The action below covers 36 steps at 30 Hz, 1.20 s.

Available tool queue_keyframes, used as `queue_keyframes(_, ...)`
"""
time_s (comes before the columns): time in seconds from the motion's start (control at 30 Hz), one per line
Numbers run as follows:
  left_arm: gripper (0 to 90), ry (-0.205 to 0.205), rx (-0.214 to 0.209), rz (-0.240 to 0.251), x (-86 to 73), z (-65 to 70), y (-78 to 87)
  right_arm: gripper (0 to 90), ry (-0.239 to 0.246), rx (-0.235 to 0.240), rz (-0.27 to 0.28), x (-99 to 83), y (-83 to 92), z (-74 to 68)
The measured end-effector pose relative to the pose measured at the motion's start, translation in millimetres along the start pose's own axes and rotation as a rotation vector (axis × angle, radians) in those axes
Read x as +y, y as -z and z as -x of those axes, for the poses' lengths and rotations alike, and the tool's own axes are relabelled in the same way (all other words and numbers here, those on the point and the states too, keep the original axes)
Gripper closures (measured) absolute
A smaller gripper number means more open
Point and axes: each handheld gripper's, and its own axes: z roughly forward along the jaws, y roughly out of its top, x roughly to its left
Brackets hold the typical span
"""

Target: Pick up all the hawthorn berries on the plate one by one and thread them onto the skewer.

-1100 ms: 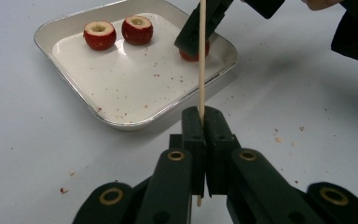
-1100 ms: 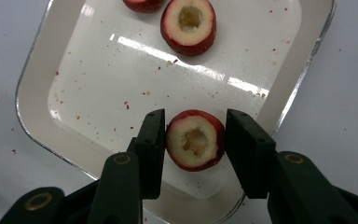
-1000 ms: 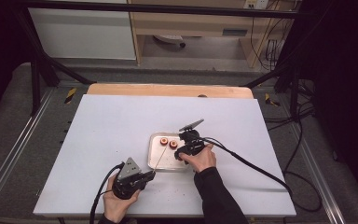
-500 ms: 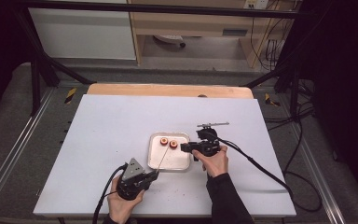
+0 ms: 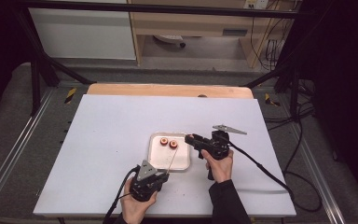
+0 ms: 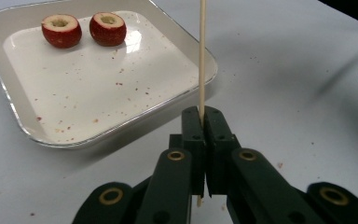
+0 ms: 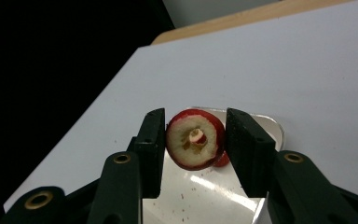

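The left tool (image 6: 202,122) has its black jaws pressed together on a thin, pale wooden skewer (image 6: 202,56), which rises beside the near corner of the shallow, glossy white rectangular tray (image 6: 23,119). Two cored red fruit pieces (image 6: 61,30) sit at the tray's far end on the matt white worktop (image 5: 107,135). The right tool (image 7: 195,137) pinches a third cored red fruit piece (image 7: 195,139), apparently above the tray.
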Motion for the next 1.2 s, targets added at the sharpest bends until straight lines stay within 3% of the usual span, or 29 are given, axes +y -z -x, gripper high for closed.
queue_keyframes(0.23,88.2,0.014,-0.001,0.001,4.8,6.1,-5.4,59.6,-0.029,0.048,0.076,0.9,3.1,-2.1)
queue_keyframes(0.5,88.3,0.018,-0.018,0.012,10.6,13.4,-9.1,59.6,-0.090,0.112,0.107,5.8,10.2,-6.1)
queue_keyframes(1.2,88.3,0.058,-0.046,0.008,23.7,18.1,-11.3,59.7,-0.005,0.154,0.155,4.4,17.3,-8.2)
